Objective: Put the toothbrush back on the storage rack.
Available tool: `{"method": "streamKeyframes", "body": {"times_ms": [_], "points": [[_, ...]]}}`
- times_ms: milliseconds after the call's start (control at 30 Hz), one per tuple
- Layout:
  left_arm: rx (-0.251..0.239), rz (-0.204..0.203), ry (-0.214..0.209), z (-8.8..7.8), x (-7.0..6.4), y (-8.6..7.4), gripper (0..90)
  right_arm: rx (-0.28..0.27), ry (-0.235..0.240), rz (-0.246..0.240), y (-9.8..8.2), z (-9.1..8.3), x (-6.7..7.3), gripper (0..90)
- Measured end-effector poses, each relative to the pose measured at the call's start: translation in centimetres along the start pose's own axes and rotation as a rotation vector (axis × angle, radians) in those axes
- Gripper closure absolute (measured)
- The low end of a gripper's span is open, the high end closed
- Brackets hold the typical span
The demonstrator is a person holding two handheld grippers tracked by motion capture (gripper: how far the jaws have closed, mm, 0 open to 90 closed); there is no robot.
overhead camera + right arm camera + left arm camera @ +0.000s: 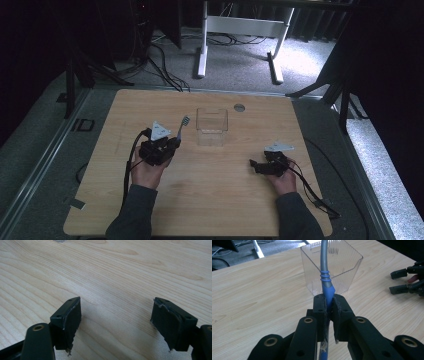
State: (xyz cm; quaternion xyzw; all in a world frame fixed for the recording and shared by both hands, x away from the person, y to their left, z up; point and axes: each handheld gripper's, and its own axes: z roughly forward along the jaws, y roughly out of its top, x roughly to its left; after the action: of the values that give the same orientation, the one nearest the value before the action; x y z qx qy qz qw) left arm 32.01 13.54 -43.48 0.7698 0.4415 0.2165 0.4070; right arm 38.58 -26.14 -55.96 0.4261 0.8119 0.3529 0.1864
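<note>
overall, we recorded a light wooden table with rounded corners (210, 200) carrying one clear, square plastic container (212, 126), open at the top and standing upright near the middle of the far half. a small round grey disc (239, 107) sat flush in the tabletop just beyond the container, toward the far edge.

we noted the left gripper (328, 305) held in the person's left hand (146, 172), just to the left of the container. its jaws were pressed onto the blue part of a toothbrush with a blue and grey handle (325, 272); the pads pinched the handle from both sides. in the left gripper view the grey neck rose from the jaws and curved up in front of the container's near wall. in the high view the bristled head (185, 120) pointed away from the person, close beside the container's left wall but apart from it. we could not tell how high the brush was above the table.

we noted the right gripper (258, 166) in the right hand (283, 181), well to the right of the container and nearer the person. its jaws were spread wide with only bare wood grain between them, as the right gripper view showed. the black cable (312, 192) trailed from it toward the table's near right corner.
</note>
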Motion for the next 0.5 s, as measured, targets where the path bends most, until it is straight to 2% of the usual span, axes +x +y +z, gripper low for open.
{"method": "streamKeyframes", "body": {"times_ms": [500], "points": [[-0.042, -0.007, -0.027, -0.36, 0.20, 0.46, 81.8, 0.000, 0.000, 0.001, 0.01, 0.01, 0.01, 23.6]]}}
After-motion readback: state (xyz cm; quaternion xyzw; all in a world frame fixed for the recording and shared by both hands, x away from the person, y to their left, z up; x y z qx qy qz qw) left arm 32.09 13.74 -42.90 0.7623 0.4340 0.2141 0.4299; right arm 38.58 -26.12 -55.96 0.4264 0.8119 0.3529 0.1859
